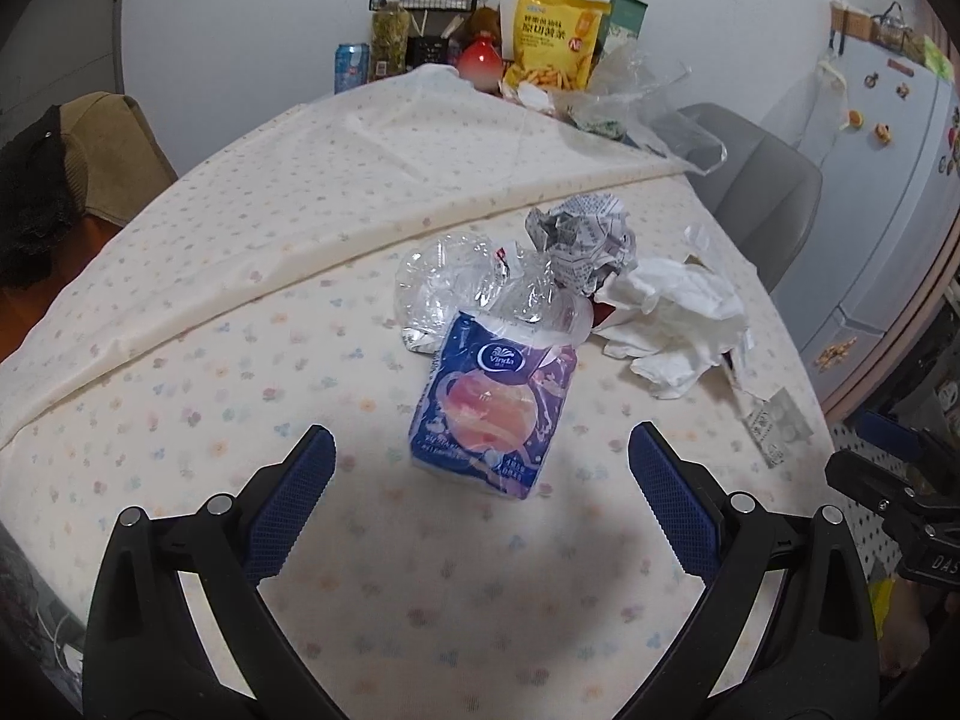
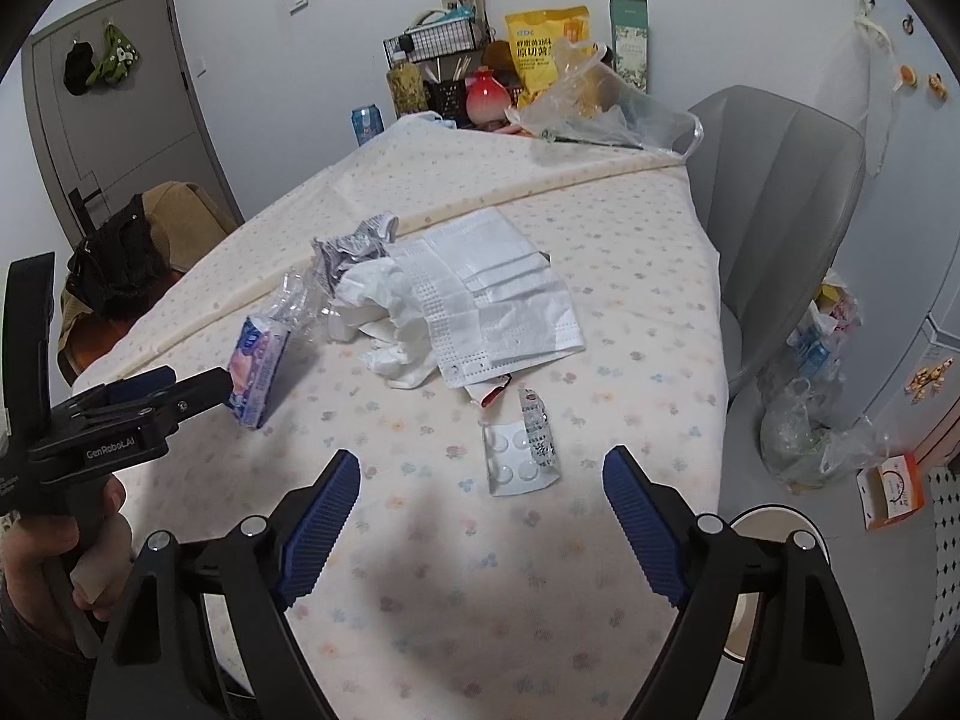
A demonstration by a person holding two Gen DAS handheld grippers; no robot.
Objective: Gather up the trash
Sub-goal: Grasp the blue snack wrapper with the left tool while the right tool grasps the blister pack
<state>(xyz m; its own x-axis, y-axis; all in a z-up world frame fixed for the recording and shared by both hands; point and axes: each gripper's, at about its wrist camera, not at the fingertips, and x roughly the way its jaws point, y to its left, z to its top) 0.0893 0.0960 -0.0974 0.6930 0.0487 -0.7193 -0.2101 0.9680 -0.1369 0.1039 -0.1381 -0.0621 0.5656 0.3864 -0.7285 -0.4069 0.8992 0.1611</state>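
We hold our left claw (image 1: 480, 456) wide over the floral-cloth tabletop (image 1: 420, 570), and the blue and pink plastic tissue pack (image 1: 495, 408) lies just ahead, between its blue pads without touching them. Our right claw (image 2: 483, 480) also gapes wide, empty, with the clear plastic blister sheet (image 2: 519, 459) lying just beyond its tips. White face masks (image 2: 504, 294) and crumpled white tissue (image 2: 384, 312) lie farther back.

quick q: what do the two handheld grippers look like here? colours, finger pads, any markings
Both the left gripper and the right gripper have black plastic frames with silver pivot bolts and ribbed blue finger pads. White "GenRobot.AI" lettering runs along the left one's body. No cables show.
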